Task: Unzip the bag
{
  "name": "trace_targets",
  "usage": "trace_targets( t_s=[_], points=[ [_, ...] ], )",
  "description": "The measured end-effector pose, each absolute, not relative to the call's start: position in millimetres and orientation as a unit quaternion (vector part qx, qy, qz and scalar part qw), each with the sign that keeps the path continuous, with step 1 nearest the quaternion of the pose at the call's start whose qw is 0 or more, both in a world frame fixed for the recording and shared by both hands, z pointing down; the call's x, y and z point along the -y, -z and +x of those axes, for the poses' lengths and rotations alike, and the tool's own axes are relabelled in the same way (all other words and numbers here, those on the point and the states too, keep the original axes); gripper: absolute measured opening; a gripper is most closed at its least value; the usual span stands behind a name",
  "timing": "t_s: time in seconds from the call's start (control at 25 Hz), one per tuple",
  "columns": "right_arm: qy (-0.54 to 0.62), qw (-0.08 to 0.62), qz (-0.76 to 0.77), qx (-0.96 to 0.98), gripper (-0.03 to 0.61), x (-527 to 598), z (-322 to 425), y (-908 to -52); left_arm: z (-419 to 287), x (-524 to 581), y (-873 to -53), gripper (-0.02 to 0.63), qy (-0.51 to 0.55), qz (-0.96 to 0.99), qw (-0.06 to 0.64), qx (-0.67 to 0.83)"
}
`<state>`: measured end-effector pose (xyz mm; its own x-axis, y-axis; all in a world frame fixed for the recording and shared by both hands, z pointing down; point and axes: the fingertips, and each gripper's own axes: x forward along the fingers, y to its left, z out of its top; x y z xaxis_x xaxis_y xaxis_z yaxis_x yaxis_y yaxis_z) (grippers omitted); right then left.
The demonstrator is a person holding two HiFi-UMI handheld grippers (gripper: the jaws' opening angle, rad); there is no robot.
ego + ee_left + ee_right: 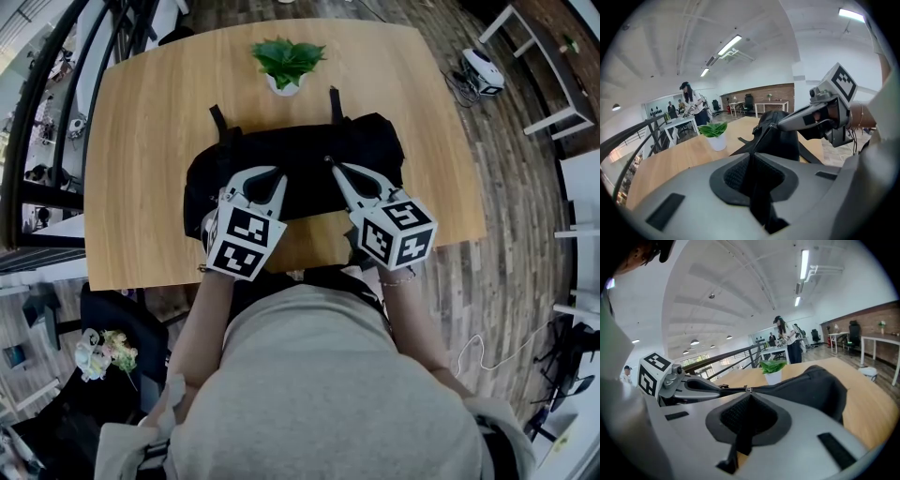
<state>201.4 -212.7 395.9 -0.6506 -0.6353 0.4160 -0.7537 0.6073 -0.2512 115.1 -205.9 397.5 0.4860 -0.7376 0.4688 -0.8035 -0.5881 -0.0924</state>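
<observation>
Left claw (pixel 275 174) grips the black bag (pixel 367 141); right claw (pixel 330 163) pinches its zipper (pixel 747 390).

A light wooden table (pixel 141 141) carries a small green plant in a white pot (pixel 286 66) near its far edge. Around the table lies a dark plank floor (pixel 497 187), where a white device with cables (pixel 482 71) sits beside a white furniture frame (pixel 559 117). A black railing (pixel 42 150) runs along the left, and far off a person (pixel 691 101) stands at a white desk, with a brick wall (pixel 773 93) to the right and ceiling strip lights (pixel 730 45) overhead.
</observation>
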Motion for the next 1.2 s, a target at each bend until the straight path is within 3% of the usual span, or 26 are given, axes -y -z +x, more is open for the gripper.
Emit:
trace_targets(
  t_s=[1.2],
  points=[
    [-0.187, 0.12, 0.456, 0.862, 0.011, 247, 293, -377, 107, 204, -396, 0.044, -0.202, 0.83, 0.114, 0.507]
  ],
)
